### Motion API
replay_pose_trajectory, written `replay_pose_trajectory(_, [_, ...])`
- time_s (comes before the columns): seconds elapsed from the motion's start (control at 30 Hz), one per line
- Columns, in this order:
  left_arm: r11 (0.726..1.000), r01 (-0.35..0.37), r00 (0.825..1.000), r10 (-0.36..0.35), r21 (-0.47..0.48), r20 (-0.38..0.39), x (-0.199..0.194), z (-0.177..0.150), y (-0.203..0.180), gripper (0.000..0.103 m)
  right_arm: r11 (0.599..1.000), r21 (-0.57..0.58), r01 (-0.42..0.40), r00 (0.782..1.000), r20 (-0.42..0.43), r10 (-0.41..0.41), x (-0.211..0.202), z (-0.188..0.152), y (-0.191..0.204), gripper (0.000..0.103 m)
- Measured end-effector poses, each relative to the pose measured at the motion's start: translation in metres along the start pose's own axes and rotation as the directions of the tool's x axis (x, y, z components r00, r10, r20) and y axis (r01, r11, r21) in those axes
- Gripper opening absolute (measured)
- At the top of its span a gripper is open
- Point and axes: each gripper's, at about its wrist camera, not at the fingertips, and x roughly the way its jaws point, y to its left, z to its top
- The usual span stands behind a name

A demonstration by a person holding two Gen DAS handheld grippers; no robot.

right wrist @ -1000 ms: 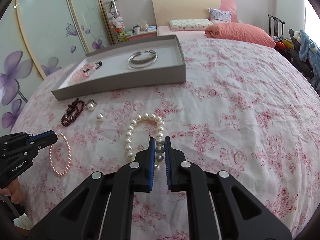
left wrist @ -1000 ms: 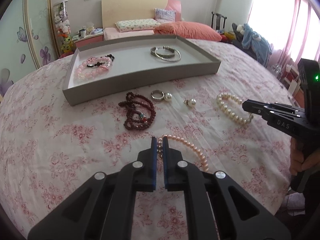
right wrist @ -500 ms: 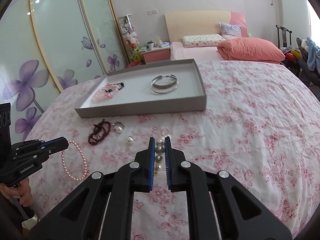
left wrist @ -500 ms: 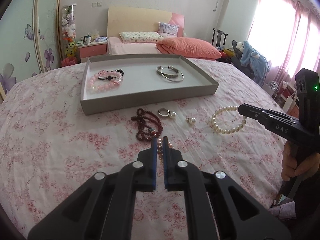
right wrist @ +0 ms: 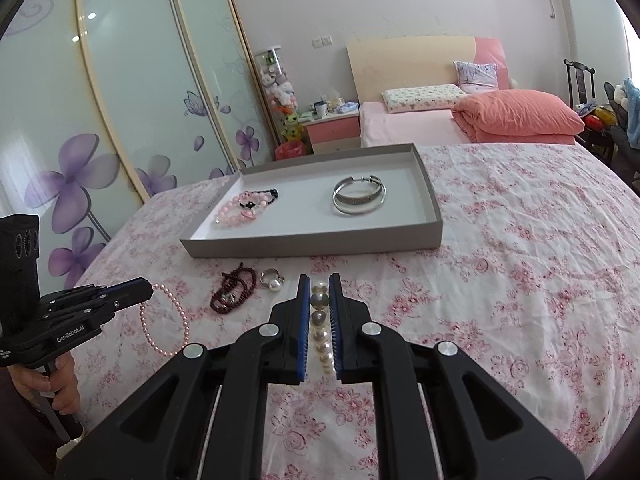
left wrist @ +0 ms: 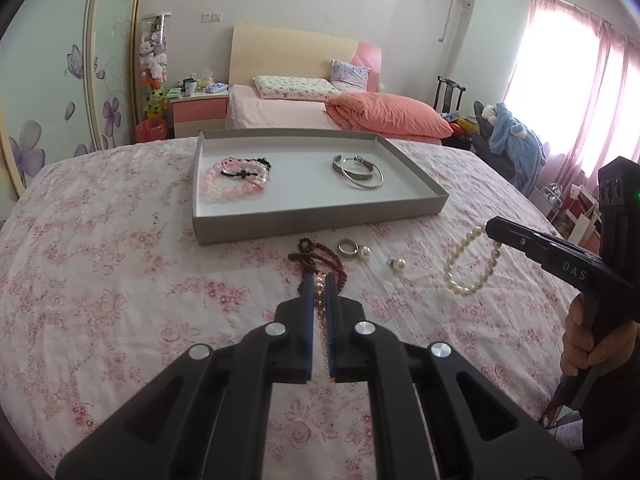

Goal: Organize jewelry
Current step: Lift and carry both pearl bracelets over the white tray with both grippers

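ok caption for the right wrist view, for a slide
Right gripper lifts a white pearl bracelet toward the grey tray; left gripper holds a pink one.

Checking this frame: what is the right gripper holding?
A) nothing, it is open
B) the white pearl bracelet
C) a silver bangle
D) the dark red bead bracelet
B: the right gripper is shut on the white pearl bracelet, which hangs from its tip above the bedspread in the left wrist view.
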Motion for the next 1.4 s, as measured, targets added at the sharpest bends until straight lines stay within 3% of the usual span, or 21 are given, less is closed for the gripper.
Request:
replay_pose_trajectory(0.43, [0.998, -0.048, 0.995, 0.052, -0.051, 0.079, -0.017, 0.018, 0.013, 0.006, 0.999, -0.023, -0.029, 0.999, 0.038, 0.030, -0.002, 0.011, 0.014, 0.010])
replay_pose_trajectory(0.73, [0.992, -0.109, 0.980, 0.118, -0.063, 0.158, -0.028, 0.032, 0.012, 0.006, 0.998, -0.046, -0.036, 0.996, 0.084, 0.040, -0.004, 0.027, 0.022, 0.010])
replay_pose_trajectory(1.4, [0.977, -0.209, 0.952, 0.211, -0.031, 0.222, -0.010, 0.075, -0.005, 0.006, 0.996, -0.086, -0.001, 0.980, 0.201, 0.018, 0.001, 0.076, 0.031, 0.010])
